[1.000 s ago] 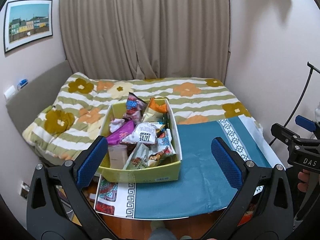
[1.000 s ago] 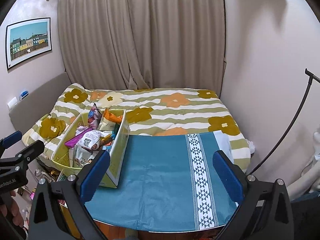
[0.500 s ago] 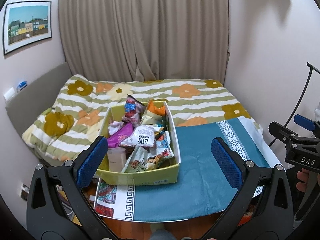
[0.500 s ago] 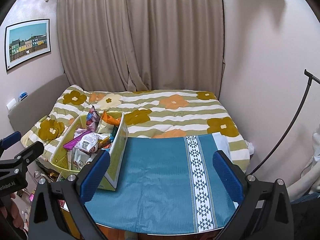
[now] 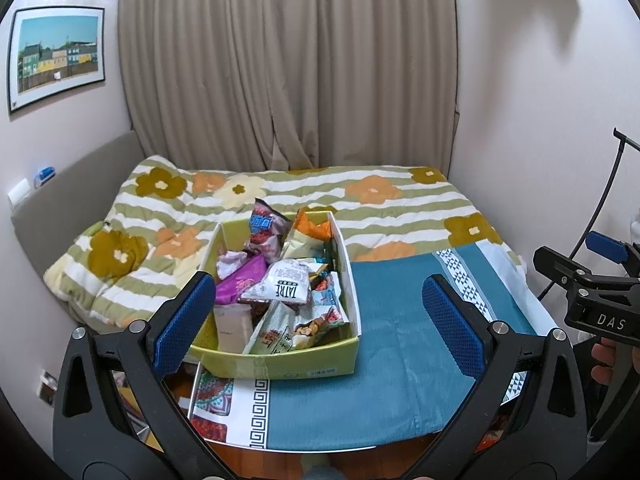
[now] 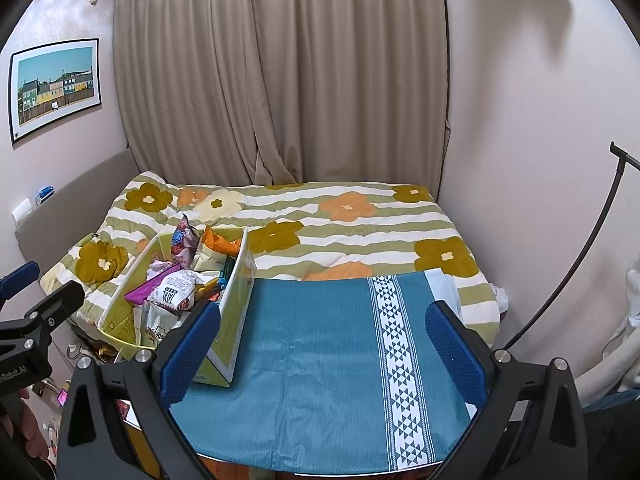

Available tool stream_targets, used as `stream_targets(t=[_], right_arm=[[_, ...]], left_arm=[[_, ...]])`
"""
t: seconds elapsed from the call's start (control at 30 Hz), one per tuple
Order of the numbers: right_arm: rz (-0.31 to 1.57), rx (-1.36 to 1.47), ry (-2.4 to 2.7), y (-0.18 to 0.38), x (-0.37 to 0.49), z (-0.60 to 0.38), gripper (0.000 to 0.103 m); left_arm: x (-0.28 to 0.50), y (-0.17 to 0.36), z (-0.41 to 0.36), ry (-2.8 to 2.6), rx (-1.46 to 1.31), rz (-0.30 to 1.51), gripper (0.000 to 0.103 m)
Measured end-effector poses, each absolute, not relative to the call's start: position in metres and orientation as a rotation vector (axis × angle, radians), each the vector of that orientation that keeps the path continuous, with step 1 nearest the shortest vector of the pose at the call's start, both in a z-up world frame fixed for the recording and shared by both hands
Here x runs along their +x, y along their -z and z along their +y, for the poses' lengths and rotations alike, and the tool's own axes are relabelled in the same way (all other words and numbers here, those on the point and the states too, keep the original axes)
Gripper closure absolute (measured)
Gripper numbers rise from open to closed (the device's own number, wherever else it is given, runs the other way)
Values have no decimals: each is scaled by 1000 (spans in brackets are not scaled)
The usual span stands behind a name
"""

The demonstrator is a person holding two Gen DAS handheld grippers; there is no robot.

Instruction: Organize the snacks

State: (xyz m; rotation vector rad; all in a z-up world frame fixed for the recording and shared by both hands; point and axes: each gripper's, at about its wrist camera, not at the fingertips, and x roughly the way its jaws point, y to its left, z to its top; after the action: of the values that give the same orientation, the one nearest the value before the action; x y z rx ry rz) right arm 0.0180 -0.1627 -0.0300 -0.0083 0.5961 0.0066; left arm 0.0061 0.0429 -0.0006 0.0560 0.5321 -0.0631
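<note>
A yellow-green cardboard box full of several snack packets stands on the left part of a teal cloth over a table. A white "TATRE" packet lies on top, with a purple packet beside it. My left gripper is open and empty, held above and in front of the box. My right gripper is open and empty, above the bare teal cloth; the box is at its left.
A bed with a flowered striped quilt lies behind the table, against beige curtains. A wall stands close on the right, with a black stand pole. Clutter lies on the floor at the left of the table.
Both grippers have risen and drawn back slightly; the box and table sit a little lower in both views. Nothing was taken hold of.
</note>
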Motion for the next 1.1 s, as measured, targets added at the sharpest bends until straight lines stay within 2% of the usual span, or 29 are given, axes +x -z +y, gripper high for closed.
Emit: stream_targets(t=[1.1], right_arm=[[590, -5, 1, 27, 29, -169, 1]], left_arm=[[8, -7, 33, 61, 68, 508, 1]])
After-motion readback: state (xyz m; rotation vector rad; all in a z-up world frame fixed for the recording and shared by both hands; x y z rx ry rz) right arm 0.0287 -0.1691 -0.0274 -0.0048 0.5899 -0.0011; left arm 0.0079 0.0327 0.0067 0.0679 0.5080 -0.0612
